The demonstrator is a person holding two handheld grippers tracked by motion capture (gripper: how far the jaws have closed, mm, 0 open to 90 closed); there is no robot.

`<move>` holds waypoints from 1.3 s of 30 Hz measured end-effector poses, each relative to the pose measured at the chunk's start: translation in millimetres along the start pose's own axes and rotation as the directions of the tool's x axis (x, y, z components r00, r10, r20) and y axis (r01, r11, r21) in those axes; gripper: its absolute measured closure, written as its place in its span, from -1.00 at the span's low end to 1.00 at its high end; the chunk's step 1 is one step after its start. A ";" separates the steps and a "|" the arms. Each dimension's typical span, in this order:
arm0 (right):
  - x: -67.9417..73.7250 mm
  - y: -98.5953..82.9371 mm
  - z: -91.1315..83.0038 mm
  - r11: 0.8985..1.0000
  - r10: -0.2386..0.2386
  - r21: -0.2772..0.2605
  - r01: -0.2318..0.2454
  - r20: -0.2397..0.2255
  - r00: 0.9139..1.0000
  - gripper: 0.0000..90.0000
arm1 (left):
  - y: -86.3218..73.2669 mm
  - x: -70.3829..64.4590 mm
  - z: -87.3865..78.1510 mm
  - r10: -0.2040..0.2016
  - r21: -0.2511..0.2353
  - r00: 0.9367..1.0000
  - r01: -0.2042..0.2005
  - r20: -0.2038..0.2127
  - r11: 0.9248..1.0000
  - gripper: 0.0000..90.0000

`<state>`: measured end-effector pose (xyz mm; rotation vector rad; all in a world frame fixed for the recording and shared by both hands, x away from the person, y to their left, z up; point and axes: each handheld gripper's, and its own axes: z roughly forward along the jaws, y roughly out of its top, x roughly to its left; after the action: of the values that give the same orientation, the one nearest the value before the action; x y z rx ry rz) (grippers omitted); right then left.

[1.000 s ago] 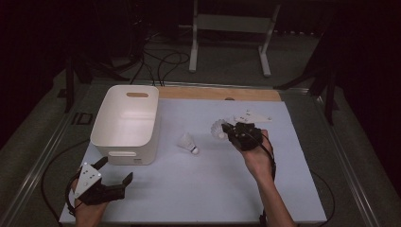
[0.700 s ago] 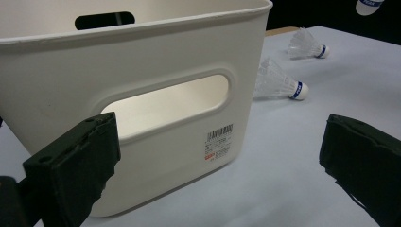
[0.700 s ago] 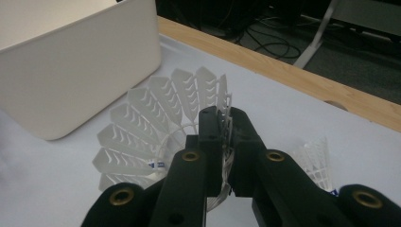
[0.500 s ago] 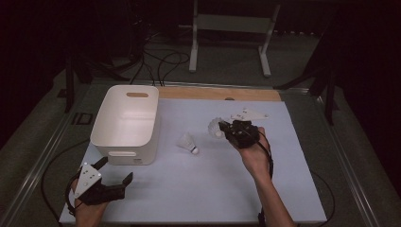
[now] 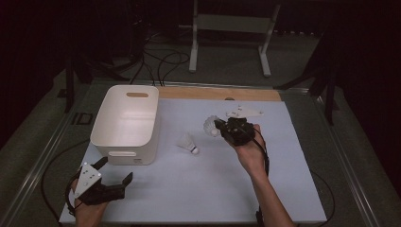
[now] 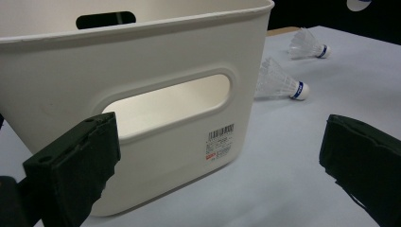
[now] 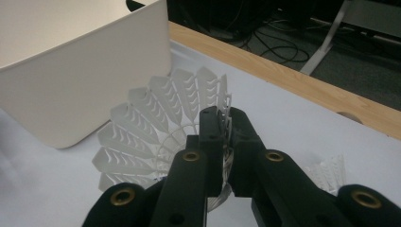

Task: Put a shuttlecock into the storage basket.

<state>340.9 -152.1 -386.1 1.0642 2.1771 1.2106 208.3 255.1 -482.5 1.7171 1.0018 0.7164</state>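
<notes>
My right gripper hovers over the middle of the white mat, shut on the feather skirt of a white shuttlecock. Seen from the right gripper, the jaws pinch the rim of that shuttlecock, which fans out to the left. A second shuttlecock with a blue band lies on the mat between the gripper and the white bin. My left gripper rests at the mat's near left corner, open and holding nothing. From the left gripper, the bin stands close ahead and the lying shuttlecock is to its right.
Another shuttlecock lies farther back on the mat. Feathers of a shuttlecock show low on the right, past my shut jaws. A wooden strip edges the mat's far side. Cables and a white stand are on the floor beyond.
My right gripper has drifted a little to the left, toward the bin, with the shuttlecock in it. The left gripper has stayed put.
</notes>
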 end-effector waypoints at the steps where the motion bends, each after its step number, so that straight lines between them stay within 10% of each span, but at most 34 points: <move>1: 0.2 0.7 0.5 1.000 -0.001 0.001 0.001 -0.003 1.000 0.92 | 0.0 0.0 0.1 0.000 0.001 1.000 0.000 0.000 1.000 -1.00; 39: 16.5 29.0 20.9 0.999 -0.017 -0.029 0.016 -0.038 0.999 0.94 | -0.6 0.5 -0.2 0.001 0.002 1.000 -0.001 -0.001 1.000 -1.00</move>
<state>356.9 -118.7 -372.4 1.0174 2.1864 1.2607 208.2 255.7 -482.9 1.7187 1.0030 0.7176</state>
